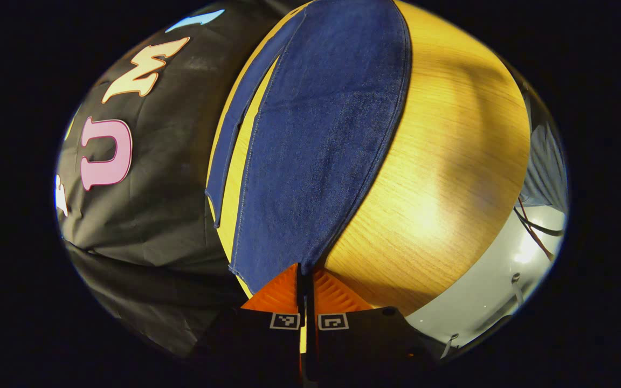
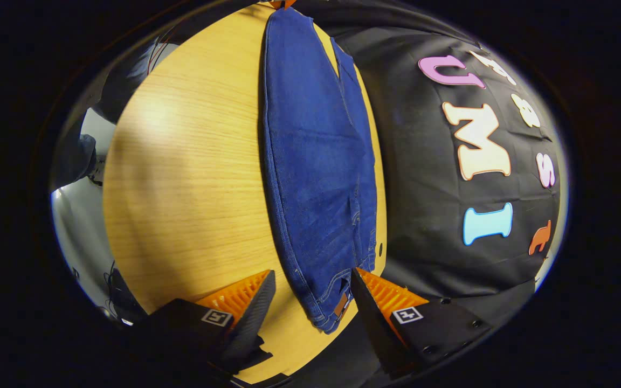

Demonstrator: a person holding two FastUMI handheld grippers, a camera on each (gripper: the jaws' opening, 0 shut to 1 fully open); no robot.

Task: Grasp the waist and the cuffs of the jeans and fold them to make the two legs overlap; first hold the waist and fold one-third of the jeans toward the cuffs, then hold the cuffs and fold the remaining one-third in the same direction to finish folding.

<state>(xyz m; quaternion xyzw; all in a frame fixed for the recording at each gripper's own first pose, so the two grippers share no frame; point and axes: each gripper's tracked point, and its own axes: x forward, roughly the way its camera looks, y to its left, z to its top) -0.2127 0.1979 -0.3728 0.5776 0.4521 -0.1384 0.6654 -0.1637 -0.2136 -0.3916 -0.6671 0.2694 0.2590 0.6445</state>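
Left gripper (image 1: 306, 280): fingers together, pinching the cuff end, I judge.
Right gripper (image 2: 310, 291): fingers apart, straddling the waist (image 2: 329, 312), not yet gripping.
Jeans (image 2: 316, 161): on the table (image 2: 181, 178), long axis running between my grippers.

Jeans: one pair (image 2: 316, 178), blue denim, laid out lengthwise on the wood.
Legs: two, one lying largely over the other, the under one showing as a strip (image 1: 235, 124) beside it.
Waist: one (image 2: 332, 307), at the near end in the right gripper view.
Leather patch: one (image 2: 341, 305), at the waist.
Tables: one (image 2: 181, 178), wood-grained.
Grippers: two, the left gripper (image 1: 306, 291) and the right gripper (image 2: 310, 291).
Fingers: two on each, four counted.
Square markers: four, one per finger.
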